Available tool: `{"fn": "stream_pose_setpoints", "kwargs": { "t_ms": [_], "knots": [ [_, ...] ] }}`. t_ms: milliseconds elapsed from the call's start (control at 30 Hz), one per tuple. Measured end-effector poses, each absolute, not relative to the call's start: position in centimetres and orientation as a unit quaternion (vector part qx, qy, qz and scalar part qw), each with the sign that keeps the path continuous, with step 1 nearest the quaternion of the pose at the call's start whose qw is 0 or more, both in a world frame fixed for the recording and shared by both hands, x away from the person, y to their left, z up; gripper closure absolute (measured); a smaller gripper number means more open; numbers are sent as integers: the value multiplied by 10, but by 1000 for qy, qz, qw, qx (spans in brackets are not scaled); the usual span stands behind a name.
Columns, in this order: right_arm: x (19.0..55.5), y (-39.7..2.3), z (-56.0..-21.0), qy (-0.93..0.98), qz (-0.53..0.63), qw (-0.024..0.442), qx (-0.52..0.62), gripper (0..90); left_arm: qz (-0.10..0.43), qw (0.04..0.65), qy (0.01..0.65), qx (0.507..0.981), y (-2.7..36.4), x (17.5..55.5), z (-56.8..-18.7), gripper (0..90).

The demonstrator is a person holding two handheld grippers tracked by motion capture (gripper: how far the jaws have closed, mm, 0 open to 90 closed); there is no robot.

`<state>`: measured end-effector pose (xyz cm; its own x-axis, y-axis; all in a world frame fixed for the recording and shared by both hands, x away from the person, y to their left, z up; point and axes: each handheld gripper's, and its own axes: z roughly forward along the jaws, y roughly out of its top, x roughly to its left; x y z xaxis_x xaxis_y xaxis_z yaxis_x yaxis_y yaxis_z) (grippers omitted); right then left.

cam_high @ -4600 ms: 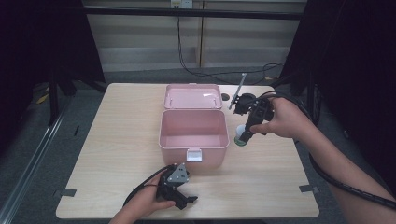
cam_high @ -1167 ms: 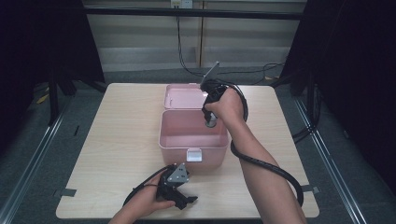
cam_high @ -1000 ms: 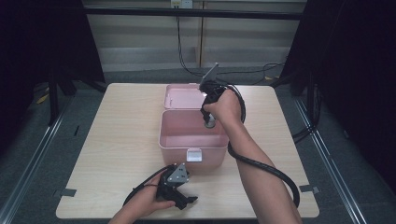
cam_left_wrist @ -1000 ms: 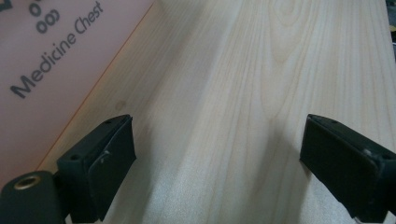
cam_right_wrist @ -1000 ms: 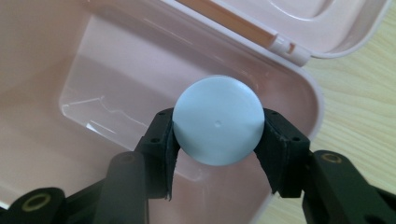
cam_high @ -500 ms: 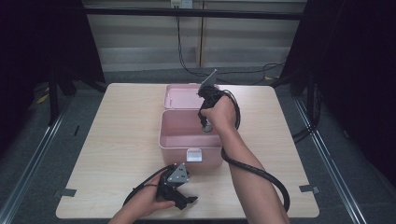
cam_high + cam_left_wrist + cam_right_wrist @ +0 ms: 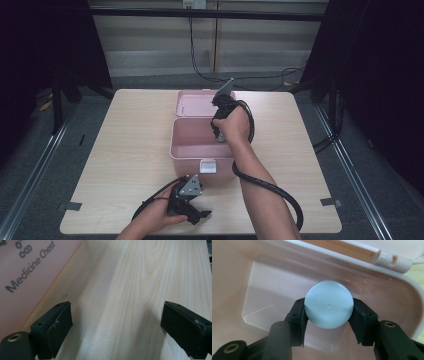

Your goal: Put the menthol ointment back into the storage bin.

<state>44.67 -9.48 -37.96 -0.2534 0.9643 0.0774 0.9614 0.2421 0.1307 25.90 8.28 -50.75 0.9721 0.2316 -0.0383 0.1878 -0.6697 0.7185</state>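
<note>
Two grippers work at a wooden table [image 7: 125, 150] that carries an open pink box [image 7: 186, 150]. At the left of the high view, the left gripper [image 7: 197, 216] rests low over the table's near edge, just in front of the box's front wall. In the left gripper view its jaws stand wide apart with bare wood between them, and the box's front face, printed "Medicine Chest", lies close beside the left-hand jaw. At the centre, the box stands with its lid [image 7: 196, 102] folded back flat behind it and a white latch [image 7: 207, 166] on the front wall. To the right of centre, the right gripper [image 7: 218, 136] points down into the box's right rear corner, with the person's forearm reaching over the box's right rim. In the right gripper view its jaws are clamped on a pale blue round object [image 7: 328, 304], one pad pressing each side. The object hangs inside the box, above the floor and near a rounded corner of the wall.
</note>
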Motion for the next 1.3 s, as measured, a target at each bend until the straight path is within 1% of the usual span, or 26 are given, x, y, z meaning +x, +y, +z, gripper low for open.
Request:
{"fn": "stream_pose_setpoints", "kwargs": {
  "t_ms": [600, 733, 1300],
  "knots": [
    [448, -94, -400, 778, 70, 6, 624, 503, 28, 389, 114, 914, 83, 259, -507, 96],
    [447, -93, -403, 779, 67, 16, 623, 502, 27, 390, 112, 913, 83, 259, -508, 95],
    [448, -93, -414, 779, 69, 20, 623, 501, 28, 389, 111, 914, 83, 260, -507, 95]
  ]
}}
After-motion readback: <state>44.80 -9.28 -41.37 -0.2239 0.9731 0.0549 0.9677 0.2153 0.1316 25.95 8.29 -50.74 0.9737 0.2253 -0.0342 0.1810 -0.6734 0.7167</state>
